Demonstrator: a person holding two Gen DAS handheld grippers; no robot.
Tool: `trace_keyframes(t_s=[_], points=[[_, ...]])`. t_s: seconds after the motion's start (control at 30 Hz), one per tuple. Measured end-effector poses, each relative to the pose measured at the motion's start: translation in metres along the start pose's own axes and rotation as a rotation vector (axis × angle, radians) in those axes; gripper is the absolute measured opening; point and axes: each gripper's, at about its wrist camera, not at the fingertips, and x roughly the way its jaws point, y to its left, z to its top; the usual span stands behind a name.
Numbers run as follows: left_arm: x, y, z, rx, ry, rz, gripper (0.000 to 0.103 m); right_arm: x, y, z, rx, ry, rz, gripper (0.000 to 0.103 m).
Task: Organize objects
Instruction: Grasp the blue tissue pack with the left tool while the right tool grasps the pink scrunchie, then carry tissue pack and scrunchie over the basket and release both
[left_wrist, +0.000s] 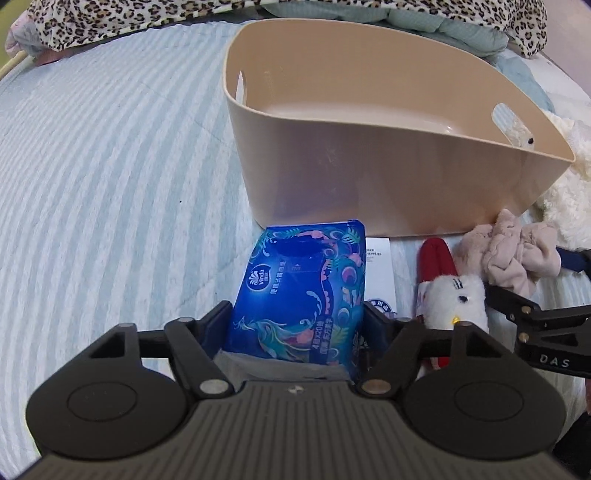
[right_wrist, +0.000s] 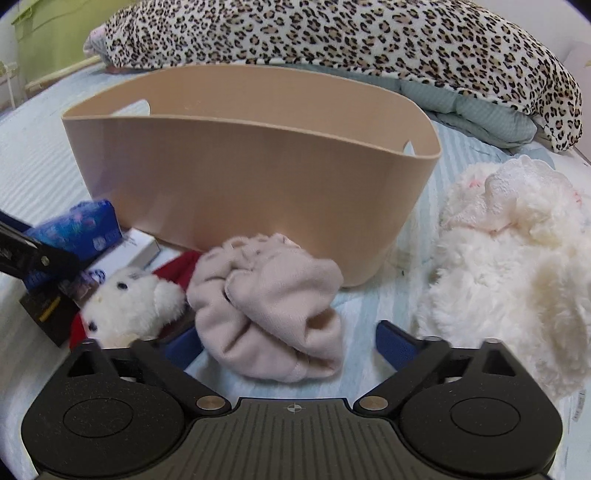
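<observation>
A striped bed (left_wrist: 110, 166) carries everything, with a leopard-print blanket (right_wrist: 332, 37) behind the beige bin (left_wrist: 369, 177). In front of the bin, my left claw (left_wrist: 299, 317) pinches the blue tissue pack (left_wrist: 306, 280). My right claw (right_wrist: 288, 343) is spread around the pink cloth (right_wrist: 269, 306), just in front of the bin, between a small white plush (right_wrist: 129, 299) and a big fluffy one (right_wrist: 509, 266).

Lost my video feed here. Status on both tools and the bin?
Left tool shut on blue tissue pack. Right tool open around pink cloth. Beige bin empty, upright. Nothing blocking the bin.
</observation>
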Motion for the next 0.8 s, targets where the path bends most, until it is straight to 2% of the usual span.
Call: trace_keyframes(t_s=[0.07,0.1,0.13,0.23,0.5,0.8], points=[[-0.003,0.000,0.000,0.002,-0.006,-0.003,0.065,0.000,0.003,0.001,-0.003,0.002,0.022,0.061],[-0.005,0.000,-0.001,0.002,-0.010,0.000,0.063,-0.001,0.005,0.001,-0.009,0.005,0.031,0.043],[-0.006,-0.001,0.000,0.000,-0.014,0.002,0.061,-0.003,0.007,0.000,-0.016,0.002,0.032,0.037],[-0.012,0.003,-0.001,-0.011,-0.016,-0.005,0.059,-0.011,0.013,-0.002,-0.035,-0.017,0.028,0.026],[-0.029,0.006,-0.004,-0.032,-0.045,-0.007,0.057,-0.043,0.001,0.002,0.006,-0.064,0.048,0.022],[-0.078,0.007,0.006,-0.031,-0.163,-0.009,0.057,-0.084,-0.012,0.019,0.030,-0.180,0.035,0.022]])
